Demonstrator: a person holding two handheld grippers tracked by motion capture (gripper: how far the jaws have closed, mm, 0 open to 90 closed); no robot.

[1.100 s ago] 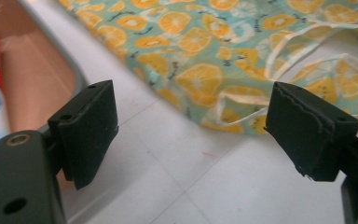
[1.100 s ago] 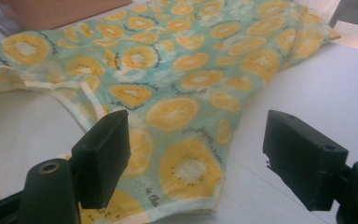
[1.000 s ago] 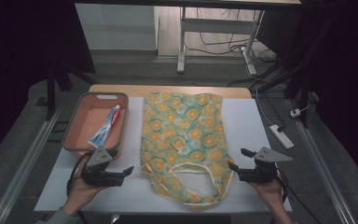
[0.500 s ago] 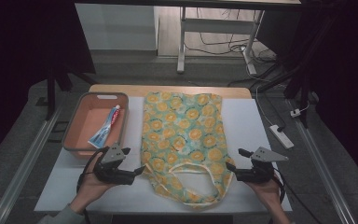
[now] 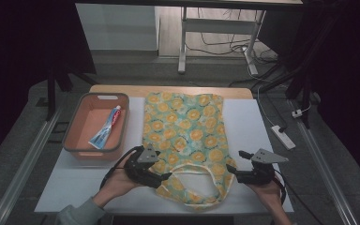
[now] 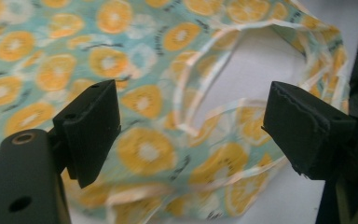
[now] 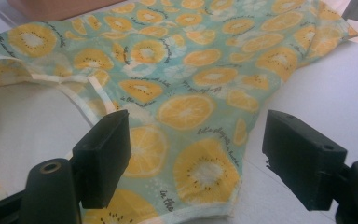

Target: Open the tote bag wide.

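Bag (image 5: 183,136): cloth tote, teal with orange and kiwi slice print. Lies flat on the table (image 5: 248,126), centre, closed bottom at the far edge, mouth toward the near edge. Near end rumpled, cloth bunched in folds around the opening. Handle (image 5: 194,169): pale-edged loop of the same print, lying on the near part of the bag and curving round a patch of bare white table.

Left hand-held gripper (image 5: 161,177): held in the person's left hand, at the near left corner of the bag. Jaws spread wide, nothing between the pads. In the left gripper view the two black jaws stand either side of the handle loop and the folded cloth under it, close over the fabric; whether they touch it cannot be told.

Right hand-held gripper (image 5: 236,171): held in the person's right hand, at the near right corner of the bag. Jaws spread wide, nothing held. In the right gripper view the left jaw stands over the printed cloth, the right jaw over bare table, with the bag's hemmed corner between them.

Tray (image 5: 75,140): orange, grey-rimmed, on the far left part of the table, just beside the bag's left edge.

Tube (image 5: 106,127): white with red lettering, lying slantwise inside the tray, cap end toward the far side.
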